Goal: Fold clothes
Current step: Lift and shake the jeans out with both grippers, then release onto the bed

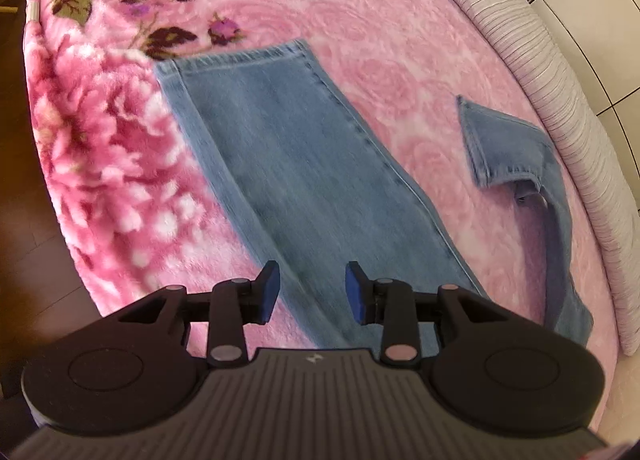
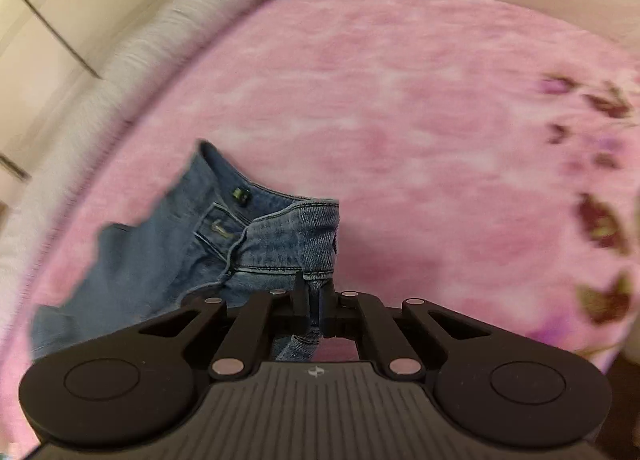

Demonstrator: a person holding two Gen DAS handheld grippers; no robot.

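A pair of blue jeans (image 1: 304, 164) lies on a pink floral blanket (image 1: 360, 20). In the left wrist view one leg lies flat, its hem at the far end, and another part (image 1: 520, 164) is raised at the right. My left gripper (image 1: 312, 292) is open and empty above the near part of the leg. In the right wrist view my right gripper (image 2: 316, 300) is shut on the waistband of the jeans (image 2: 280, 240) and holds it lifted above the blanket (image 2: 420, 120). The button and fly show.
A grey ribbed bed edge (image 1: 560, 100) borders the blanket; it also shows in the right wrist view (image 2: 100, 100). Pale cabinets (image 2: 60, 0) stand beyond it. Dark wooden floor (image 1: 16, 180) lies at the left of the bed.
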